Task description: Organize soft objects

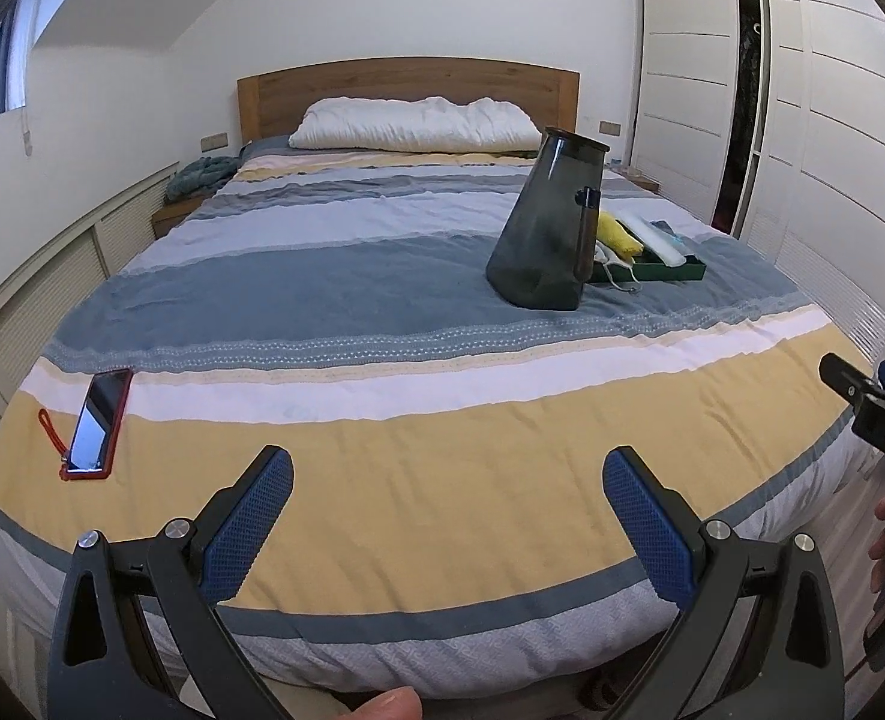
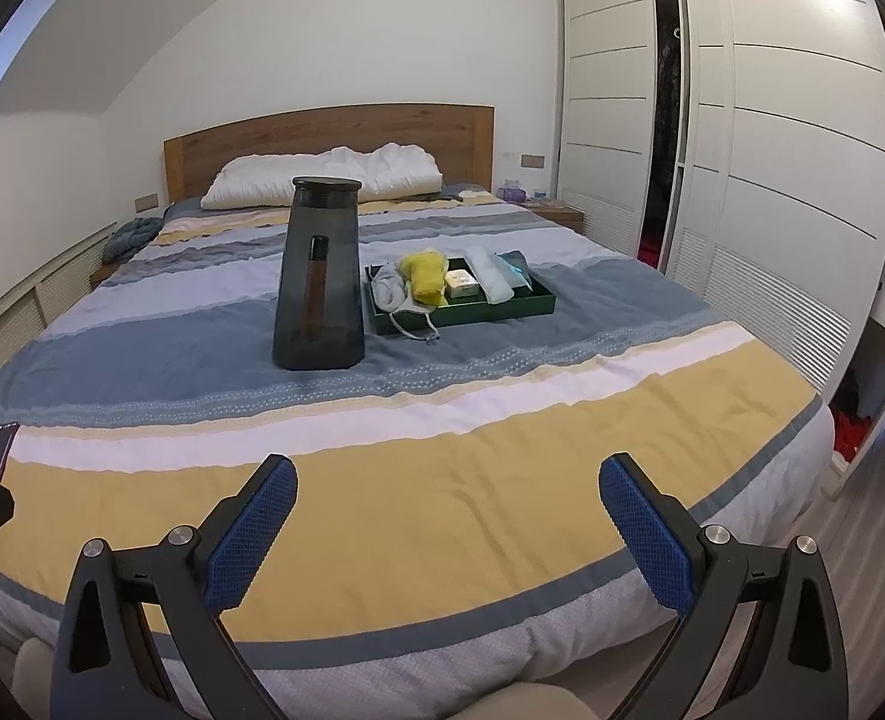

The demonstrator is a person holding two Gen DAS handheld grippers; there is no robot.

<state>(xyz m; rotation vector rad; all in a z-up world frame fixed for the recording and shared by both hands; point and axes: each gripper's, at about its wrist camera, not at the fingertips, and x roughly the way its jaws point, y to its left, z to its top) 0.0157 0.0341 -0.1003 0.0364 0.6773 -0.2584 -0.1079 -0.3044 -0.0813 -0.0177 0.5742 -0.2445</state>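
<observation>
Both claws spread wide and empty at the bed's foot: left claw (image 1: 448, 516), right claw (image 2: 448, 522). Soft items, including a yellow plush cloth (image 2: 423, 275), lie in the dark green rectangular tray (image 2: 526, 309) mid-bed, beside the tall smoky-grey plastic jug (image 2: 320, 276). Advice: approach right of jug, pinch cloth centrally.

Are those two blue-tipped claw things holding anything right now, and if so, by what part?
Nothing is held. The left hand-held gripper and the right hand-held gripper both stand open above the bed.
</observation>
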